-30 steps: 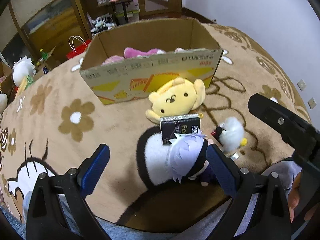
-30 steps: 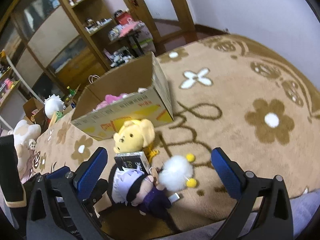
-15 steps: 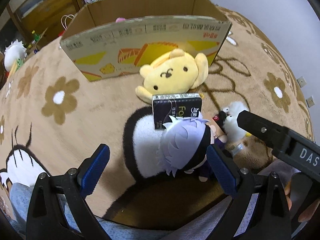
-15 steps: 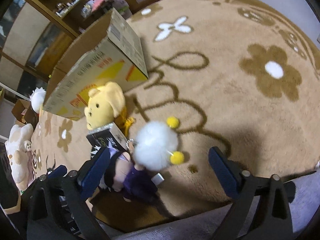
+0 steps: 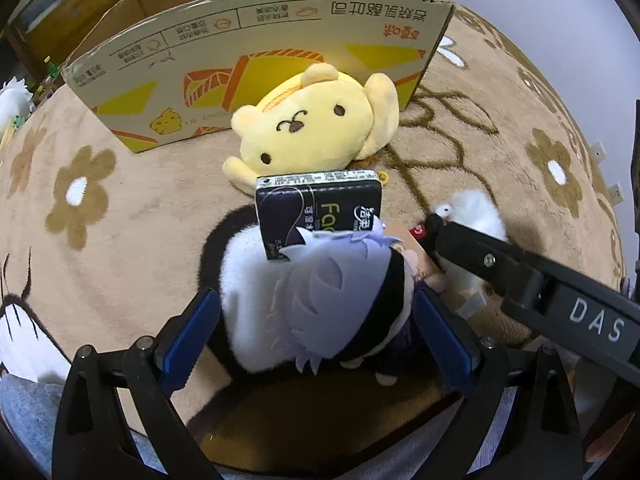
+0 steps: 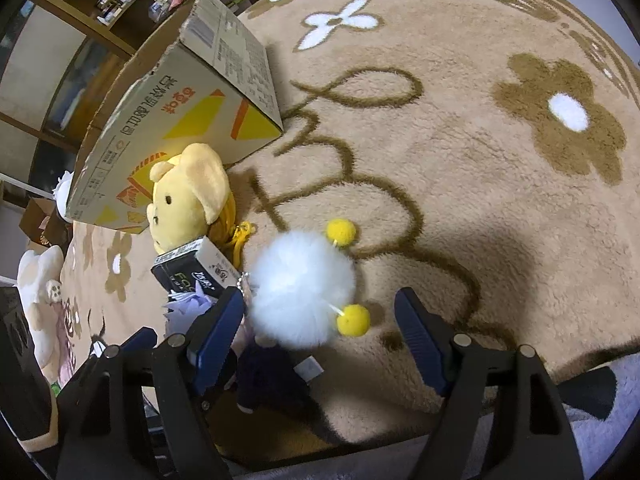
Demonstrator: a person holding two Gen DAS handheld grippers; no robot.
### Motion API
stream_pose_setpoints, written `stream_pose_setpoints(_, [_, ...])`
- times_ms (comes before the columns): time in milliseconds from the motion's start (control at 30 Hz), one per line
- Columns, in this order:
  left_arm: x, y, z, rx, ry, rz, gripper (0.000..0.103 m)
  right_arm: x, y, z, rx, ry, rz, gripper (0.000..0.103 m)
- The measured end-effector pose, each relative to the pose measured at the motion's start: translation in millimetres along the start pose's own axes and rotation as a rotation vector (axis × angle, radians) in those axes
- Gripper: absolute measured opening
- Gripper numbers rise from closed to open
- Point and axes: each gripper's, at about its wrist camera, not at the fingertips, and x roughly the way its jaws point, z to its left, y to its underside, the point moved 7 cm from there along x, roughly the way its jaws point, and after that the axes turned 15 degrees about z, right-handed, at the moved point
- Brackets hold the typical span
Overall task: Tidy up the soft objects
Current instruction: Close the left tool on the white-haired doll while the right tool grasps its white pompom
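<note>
A tan plush carpet (image 6: 460, 184) with brown flowers is spreading across the floor, wooden shelves (image 6: 100, 8) standing behind. A printed cardboard box (image 5: 256, 60) is carrying Chinese lettering; a black tissue pack (image 5: 320, 208) is reading "Face". The left hand-held gripper (image 5: 316, 332), pointing steeply down, is straddling a lavender-haired plush doll (image 5: 320, 296), jaws apart. The right hand-held gripper (image 6: 320, 328) is closing around a white fluffy pompom toy (image 6: 304, 284), pads not pressing.

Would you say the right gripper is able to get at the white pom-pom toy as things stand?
Probably yes. The white pom-pom toy already lies between the closing jaws of the right gripper, nothing covering it; only the purple-haired doll crowds the left finger.
</note>
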Motion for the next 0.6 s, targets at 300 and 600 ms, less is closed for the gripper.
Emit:
stream_pose_setpoints(300, [14.4,-5.9,-0.5,-0.024,0.03,0.009,0.098,8.6,-4.1,3.4,-0.021,0.021,0.008,0.073])
stream_pose_setpoints(600, [24.9,-8.8,-2.4,-0.037,0.062,0.028,0.091,13.7,-9.9,13.3,-0.051,-0.005,0.011,0.055])
